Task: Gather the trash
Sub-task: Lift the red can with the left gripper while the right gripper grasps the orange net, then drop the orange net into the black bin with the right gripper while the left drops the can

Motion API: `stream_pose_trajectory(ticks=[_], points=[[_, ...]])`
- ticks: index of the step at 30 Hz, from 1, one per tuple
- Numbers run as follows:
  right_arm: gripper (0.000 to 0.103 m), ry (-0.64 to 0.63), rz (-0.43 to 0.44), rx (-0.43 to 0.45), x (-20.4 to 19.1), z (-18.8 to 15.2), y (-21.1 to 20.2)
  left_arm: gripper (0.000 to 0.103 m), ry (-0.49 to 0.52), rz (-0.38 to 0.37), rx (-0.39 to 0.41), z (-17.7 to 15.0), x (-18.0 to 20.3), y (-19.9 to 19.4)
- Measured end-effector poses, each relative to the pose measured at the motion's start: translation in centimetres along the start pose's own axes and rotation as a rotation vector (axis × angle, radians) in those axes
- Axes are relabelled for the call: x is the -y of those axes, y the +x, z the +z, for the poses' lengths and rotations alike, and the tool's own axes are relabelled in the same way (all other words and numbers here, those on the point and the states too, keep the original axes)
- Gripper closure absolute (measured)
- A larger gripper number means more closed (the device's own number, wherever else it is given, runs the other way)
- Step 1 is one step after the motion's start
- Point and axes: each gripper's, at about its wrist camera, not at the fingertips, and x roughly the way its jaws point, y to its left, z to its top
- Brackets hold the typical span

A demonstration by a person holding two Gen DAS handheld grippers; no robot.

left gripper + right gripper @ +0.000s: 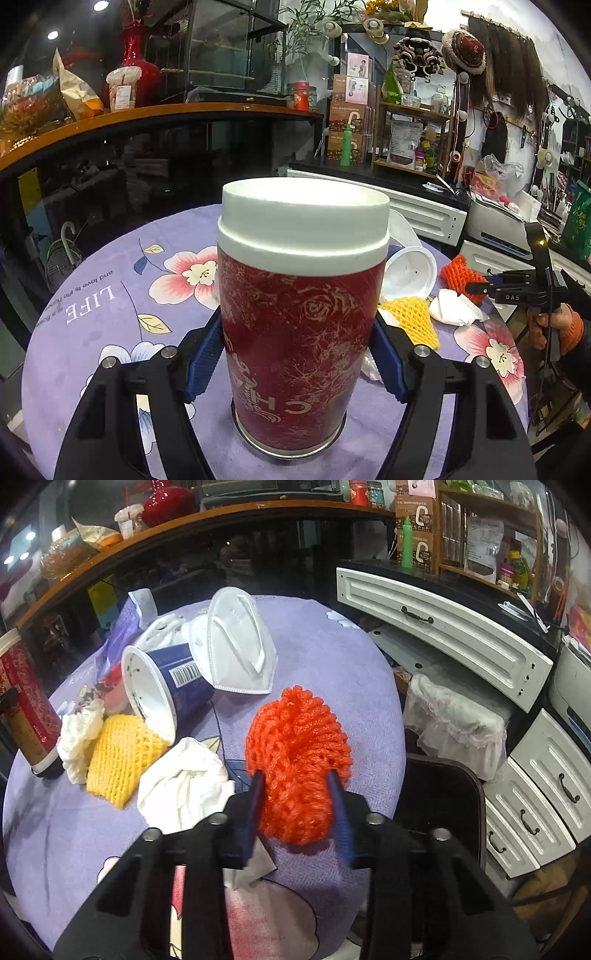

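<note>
My left gripper (pixel 297 350) is shut on a red canister (pixel 295 332) with a white lid, which stands upright on the purple floral tablecloth (pixel 110 332). The blue pads press on both its sides. My right gripper (pixel 297 806) is shut on an orange foam net (pixel 299 738) near the table's right edge; the net (pixel 458 275) also shows at the right of the left wrist view. Other trash lies left of it: a crumpled white tissue (pixel 184 779), a yellow foam net (pixel 118 760), a tipped blue cup (pixel 162 686) and a white face mask (pixel 236 642).
A dark open container (pixel 443 801) stands just right of the table, below its edge. White drawer units (pixel 443 627) curve behind it. A wooden counter (pixel 147 114) with bags and a vase runs behind the table. A gloved hand (pixel 561 325) holds the right gripper.
</note>
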Motion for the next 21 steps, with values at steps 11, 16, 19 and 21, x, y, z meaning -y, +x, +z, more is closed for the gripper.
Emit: stream_pose_trajectory(ticks=[11, 16, 19, 21], points=[[0.077, 0.015, -0.004, 0.121, 0.2, -0.5, -3.8, 0.032, -0.041, -0.017, 0.065, 0.5, 1.3, -2.8], [0.077, 0.05, -0.004, 0.154, 1.3, -1.5, -6.0, 0.032, -0.022, -0.083, 0.103, 1.4, 4.3, -4.0], [0.077, 0.074, -0.015, 0.164, 2.3, -2.2, -7.2, 0.032, -0.008, -0.155, 0.117, 2.1, 7.0, -3.8], [0.077, 0.087, -0.033, 0.172, 3.2, -2.9, -8.0, 0.032, 0.012, -0.204, 0.125, 2.4, 9.3, -3.2]])
